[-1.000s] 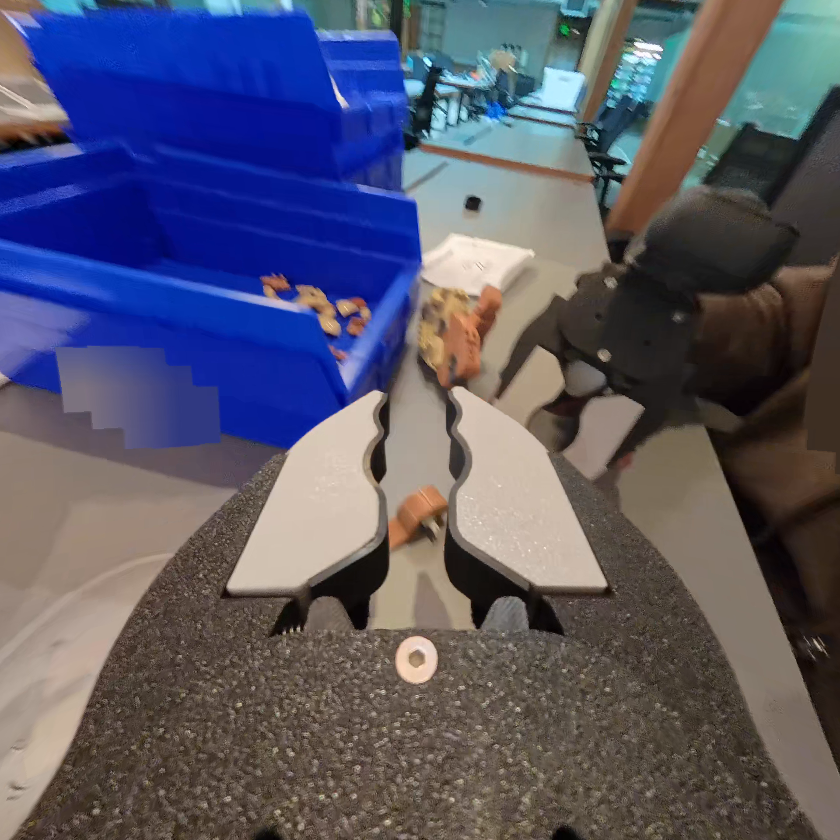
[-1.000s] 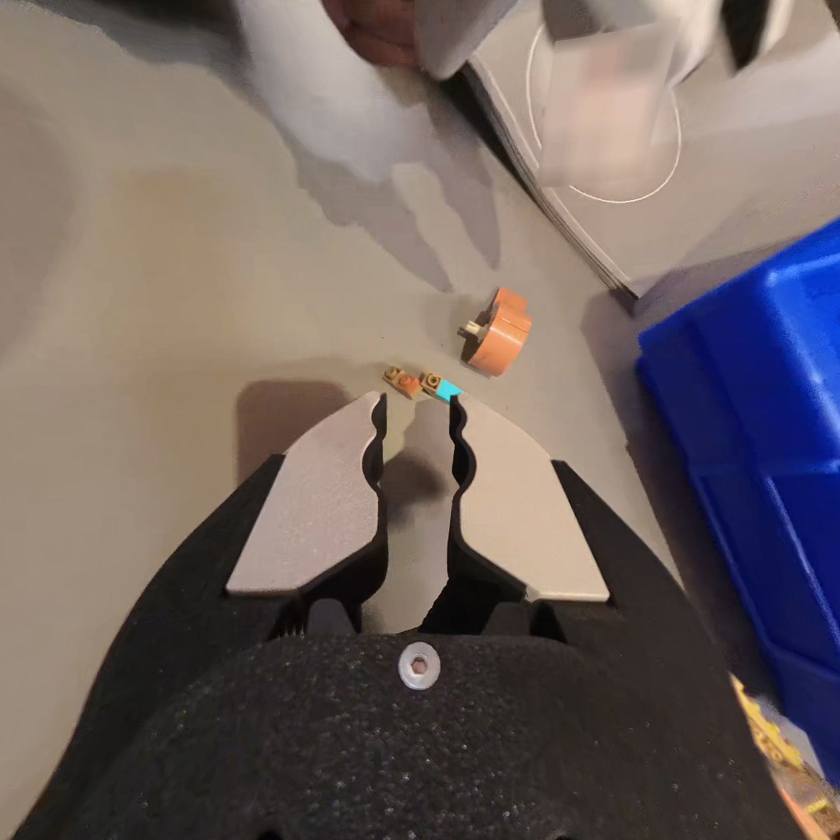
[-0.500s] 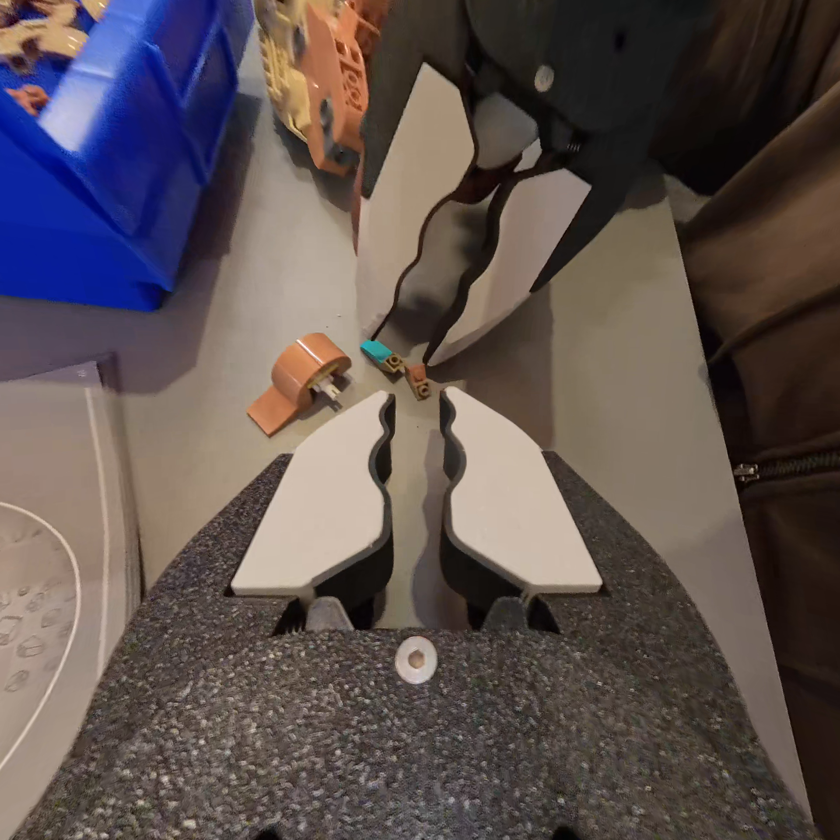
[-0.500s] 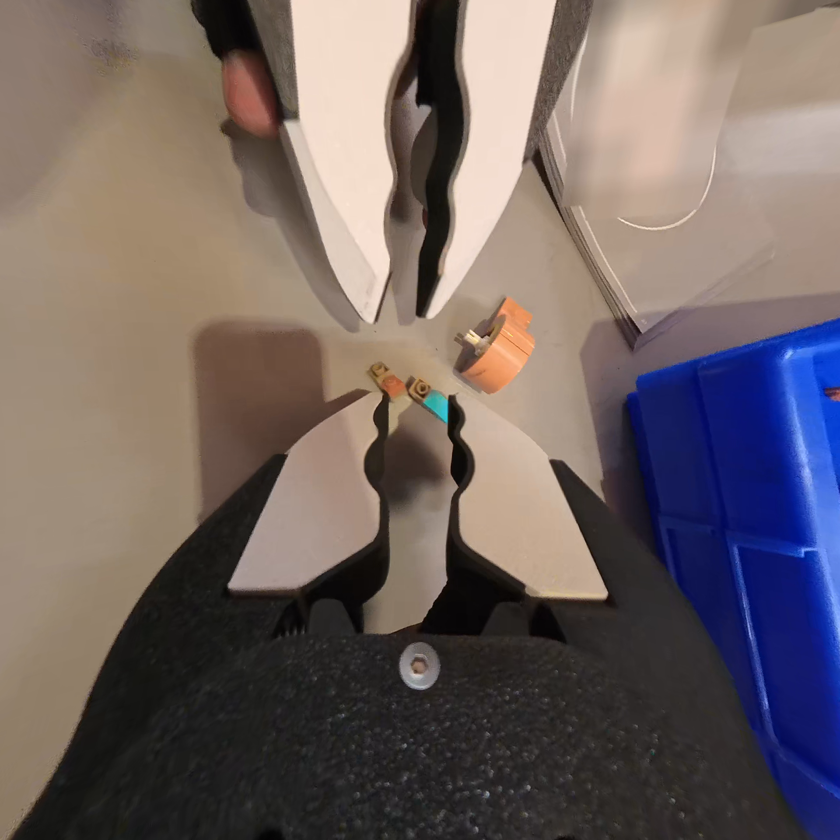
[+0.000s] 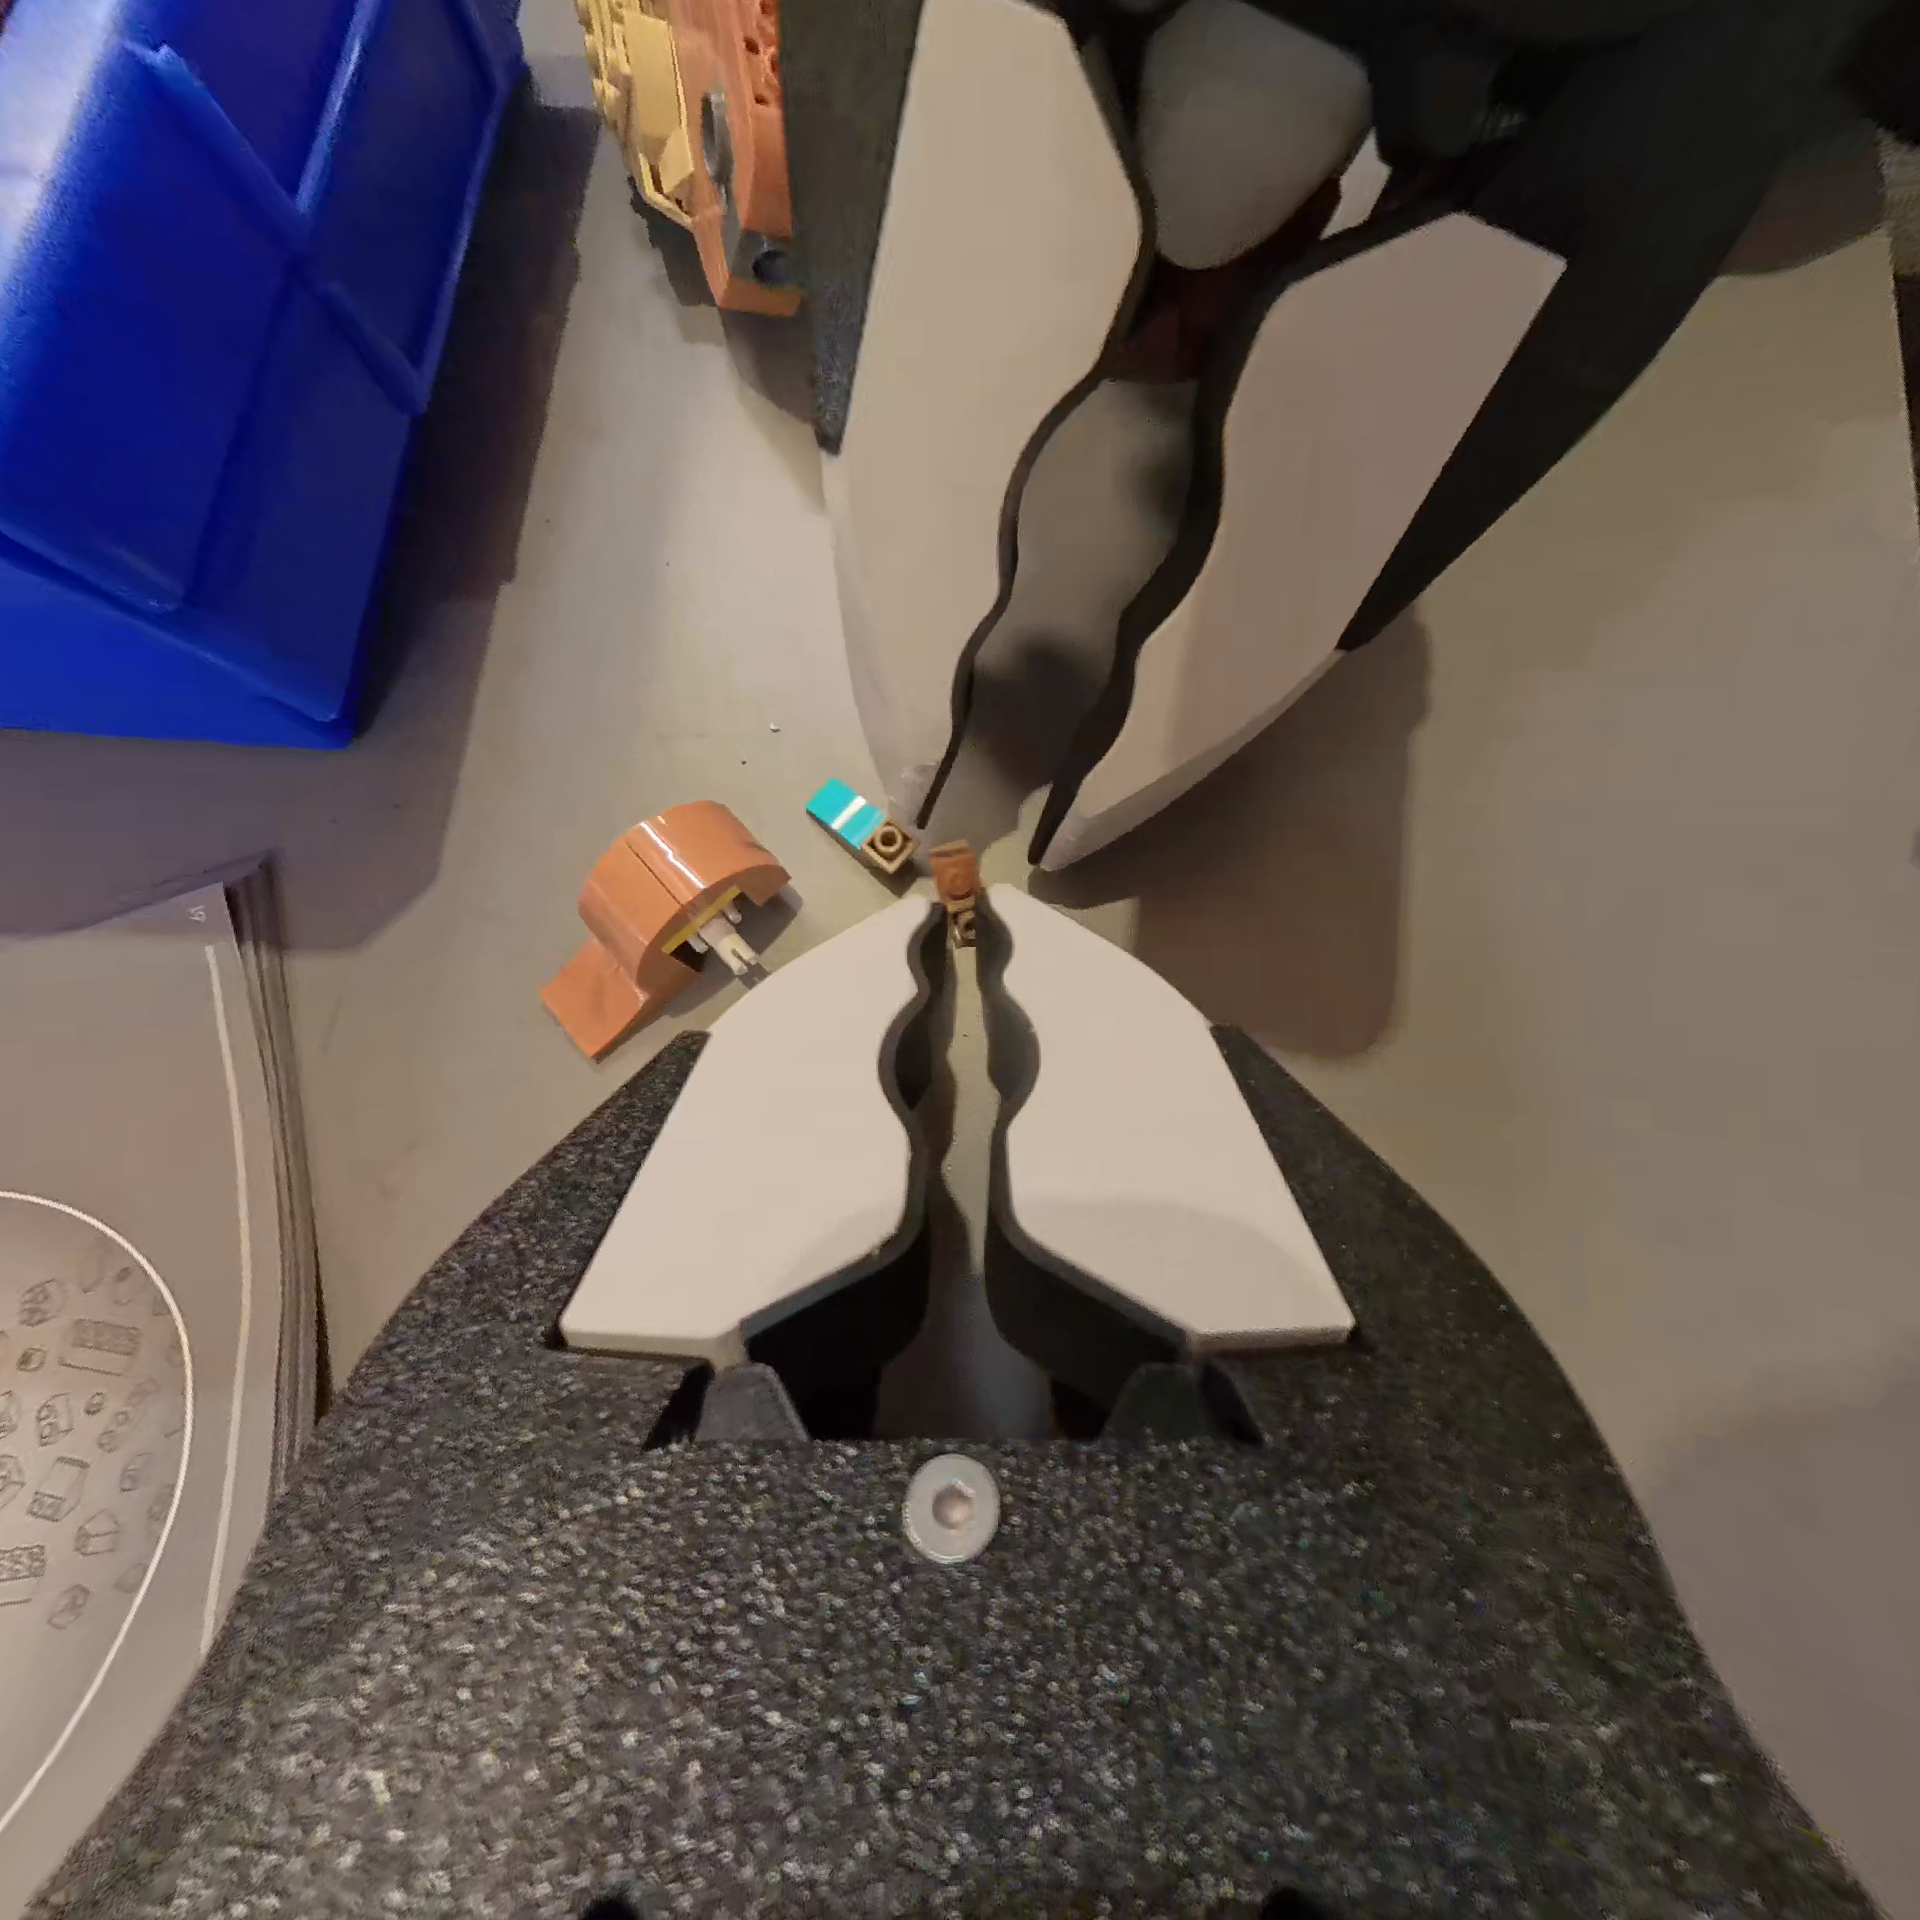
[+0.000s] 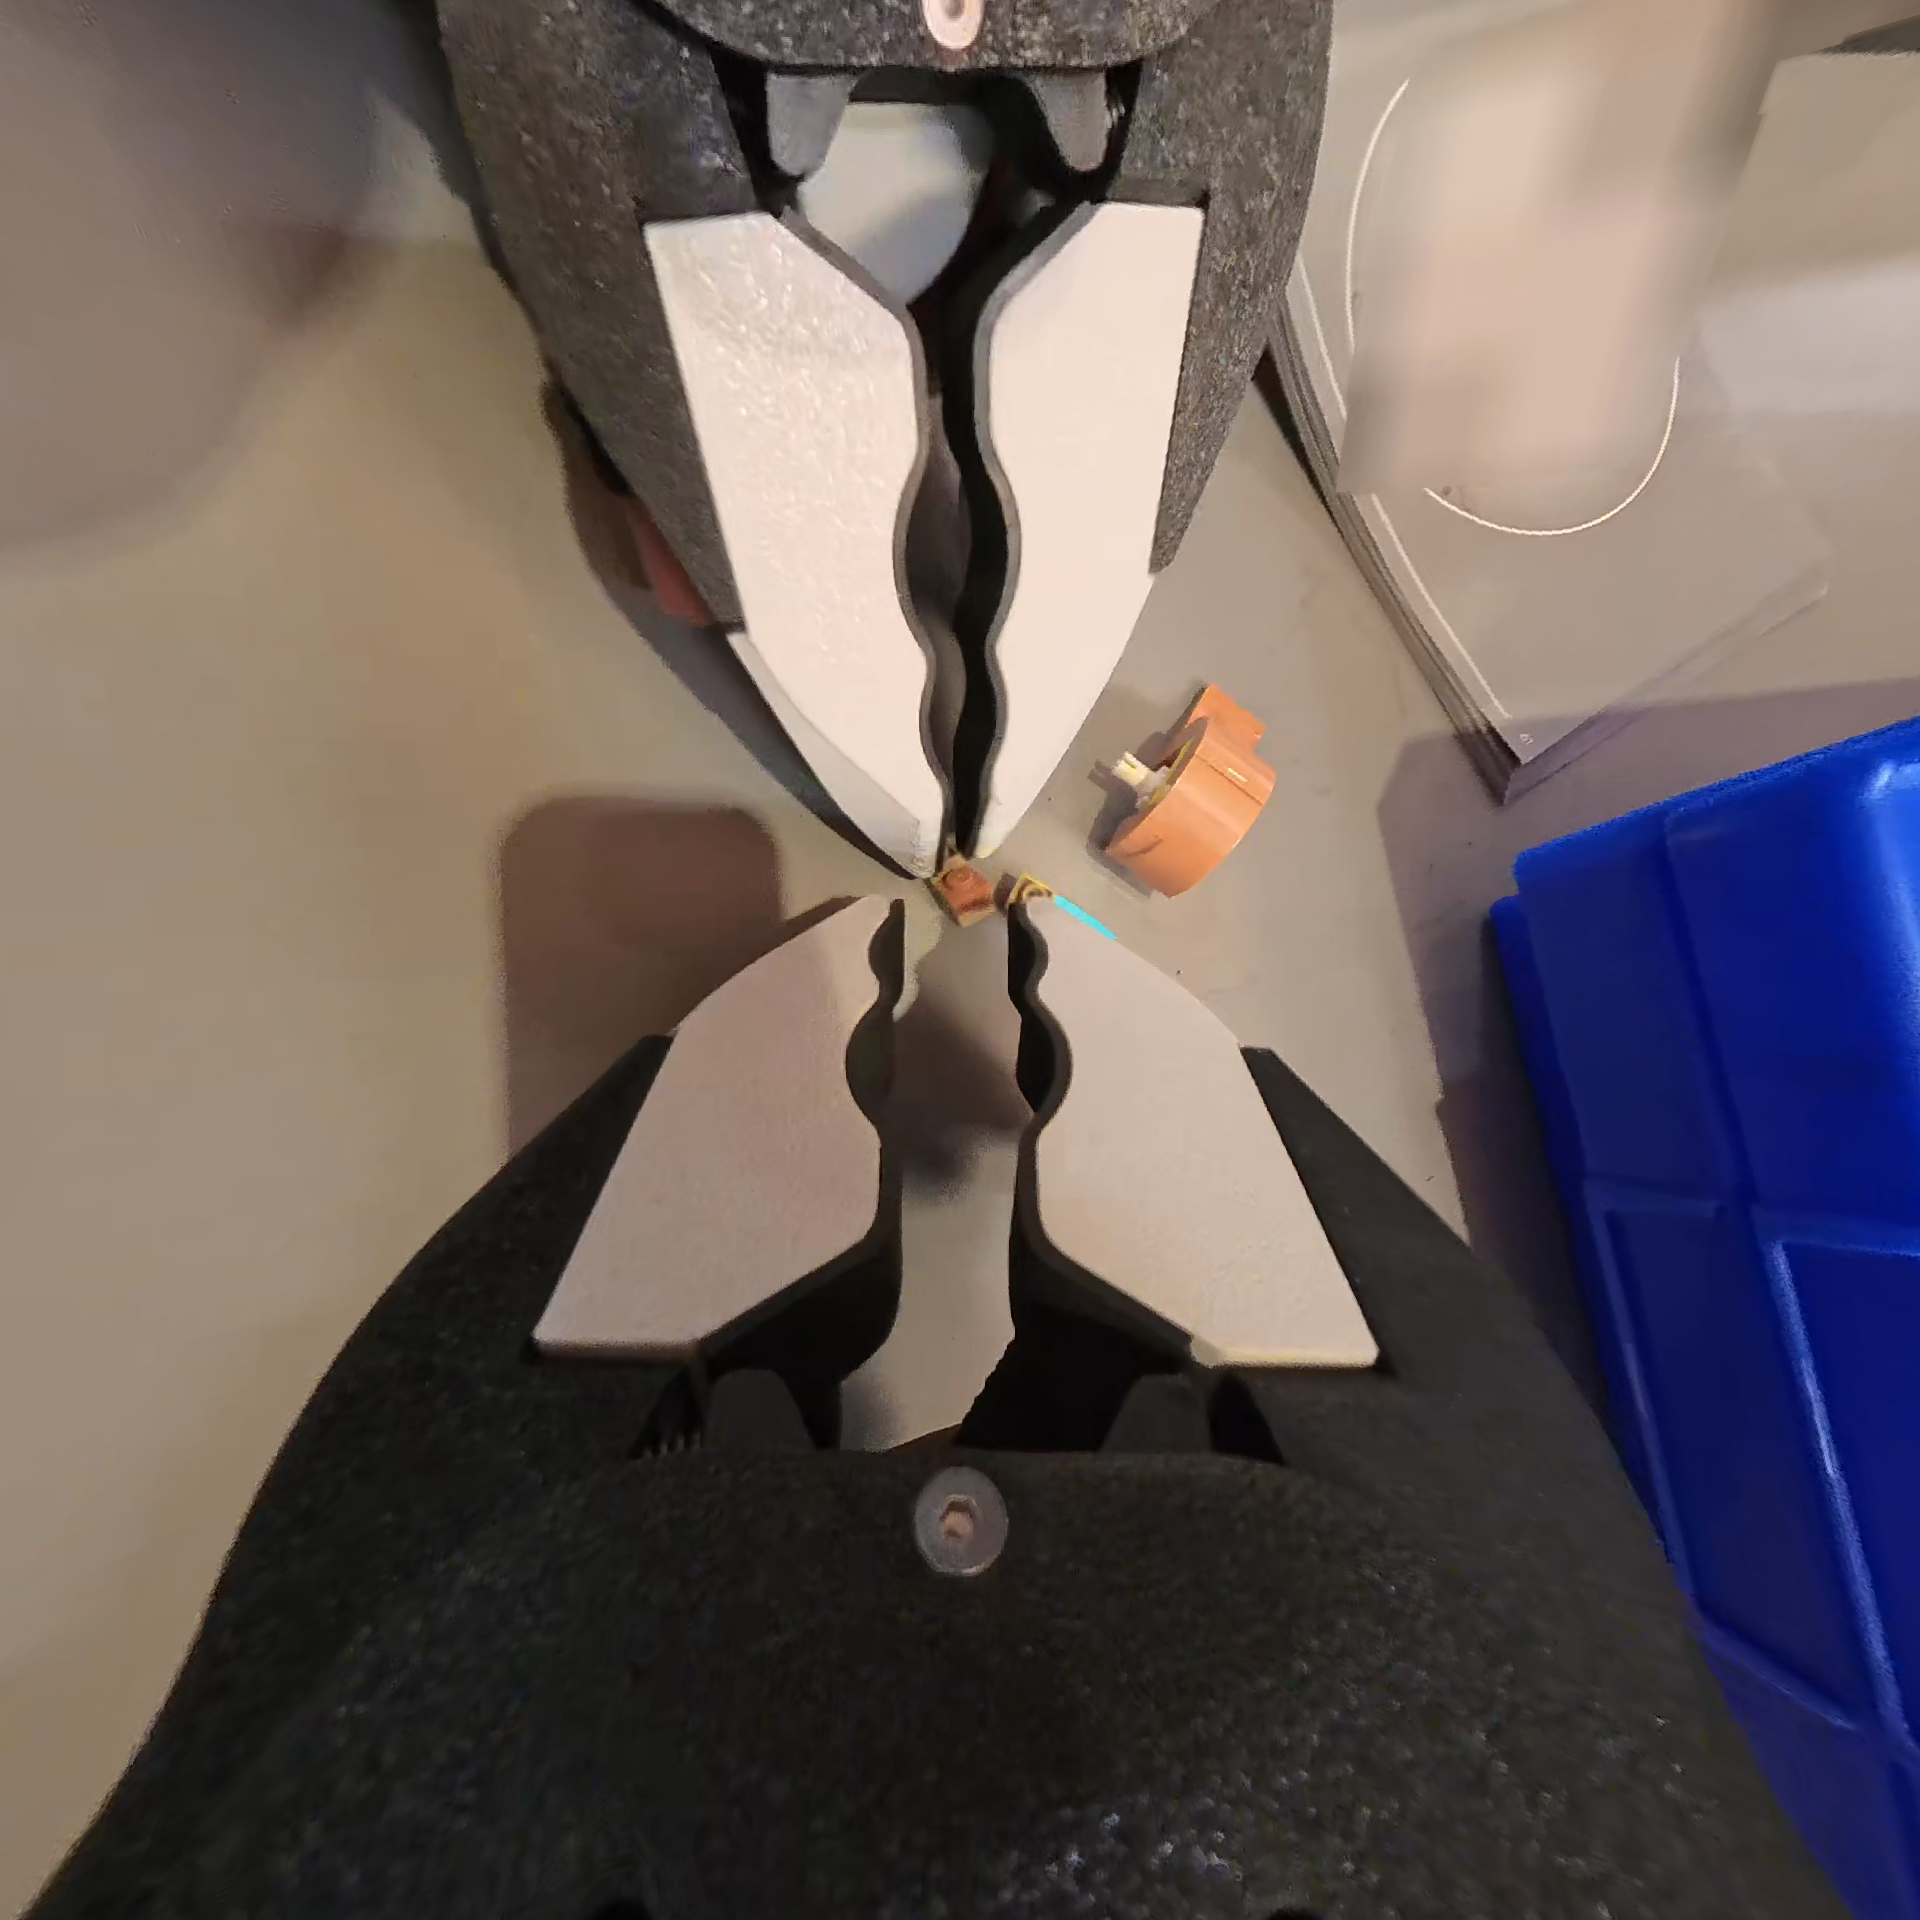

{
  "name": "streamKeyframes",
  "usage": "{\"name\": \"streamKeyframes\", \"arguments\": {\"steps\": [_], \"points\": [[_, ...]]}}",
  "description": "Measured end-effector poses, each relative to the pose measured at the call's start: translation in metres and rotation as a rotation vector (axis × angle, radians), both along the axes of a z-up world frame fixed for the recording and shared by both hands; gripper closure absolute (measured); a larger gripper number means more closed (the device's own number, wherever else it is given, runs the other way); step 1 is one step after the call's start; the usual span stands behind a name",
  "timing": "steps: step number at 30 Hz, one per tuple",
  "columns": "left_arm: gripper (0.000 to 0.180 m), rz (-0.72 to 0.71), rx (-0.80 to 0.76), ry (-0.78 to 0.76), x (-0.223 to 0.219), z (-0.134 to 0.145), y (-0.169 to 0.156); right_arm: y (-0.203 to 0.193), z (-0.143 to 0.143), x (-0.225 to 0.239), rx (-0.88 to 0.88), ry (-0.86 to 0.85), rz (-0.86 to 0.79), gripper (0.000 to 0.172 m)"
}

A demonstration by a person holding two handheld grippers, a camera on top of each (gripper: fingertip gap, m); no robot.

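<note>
My left gripper (image 5: 961, 909) is shut on a small brown brick (image 5: 954, 881), pinched at the very fingertips low over the grey table. The right wrist view shows it from opposite (image 6: 961, 847), with the brown brick (image 6: 964, 896) at its tips. My right gripper (image 6: 951, 920) is open and holds nothing; its tips face the left gripper's tips, just short of the brown brick. Its right fingertip (image 6: 1023, 920) is next to a teal tile joined to a tan brick (image 6: 1081, 920). That teal and tan piece (image 5: 862, 826) lies on the table beside the right gripper (image 5: 982, 836).
A rounded orange brick assembly (image 5: 665, 914) (image 6: 1184, 800) lies on the table near the fingertips. A blue bin (image 5: 208, 364) (image 6: 1714, 1247) stands close by. A grey booklet (image 5: 104, 1351) (image 6: 1558, 416) lies flat. A tan and orange brick model (image 5: 707, 135) sits farther off. Both grippers' tips are close together, under 4 cm apart.
My left gripper swung down to the small pieces, moved in and closed on the brown brick. My right gripper stayed over the pieces and its jaws narrowed slightly.
</note>
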State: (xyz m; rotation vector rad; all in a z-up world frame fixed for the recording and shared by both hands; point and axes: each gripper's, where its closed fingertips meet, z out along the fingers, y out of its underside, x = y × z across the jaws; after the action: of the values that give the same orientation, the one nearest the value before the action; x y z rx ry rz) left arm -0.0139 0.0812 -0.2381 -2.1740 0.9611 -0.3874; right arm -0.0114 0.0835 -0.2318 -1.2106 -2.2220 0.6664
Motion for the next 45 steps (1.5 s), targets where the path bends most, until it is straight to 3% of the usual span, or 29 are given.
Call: {"name": "streamKeyframes", "arguments": {"steps": [5, 10, 19, 23, 28, 38, 45], "points": [[0.180, -0.017, 0.006, -0.039, 0.001, 0.004, -0.001, 0.005, 0.003, 0.002, -0.053, 0.016, -0.020, 0.153], [0.180, 0.001, -0.015, -0.171, -0.003, 0.016, 0.001, 0.003, 0.013, 0.006, -0.133, 0.042, -0.020, 0.153], [0.180, -0.006, -0.010, -0.158, -0.008, 0.015, 0.001, -0.014, -0.002, 0.008, -0.184, -0.087, -0.138, 0.145], [0.180, -0.013, -0.009, -0.167, -0.007, 0.016, 0.000, -0.014, -0.010, 0.004, -0.132, -0.099, -0.151, 0.163], [0.176, -0.027, -0.019, -0.196, -0.012, 0.019, -0.003, -0.012, -0.006, 0.000, -0.183, -0.057, -0.132, 0.163], [0.164, -0.102, -0.011, -0.548, -0.010, 0.058, -0.009, -0.014, 0.051, -0.009, -0.519, 0.232, -0.046, 0.163], [0.171, -0.158, 0.012, -0.669, -0.004, 0.072, -0.014, -0.020, 0.060, -0.008, -0.586, 0.265, -0.009, 0.164]]}}
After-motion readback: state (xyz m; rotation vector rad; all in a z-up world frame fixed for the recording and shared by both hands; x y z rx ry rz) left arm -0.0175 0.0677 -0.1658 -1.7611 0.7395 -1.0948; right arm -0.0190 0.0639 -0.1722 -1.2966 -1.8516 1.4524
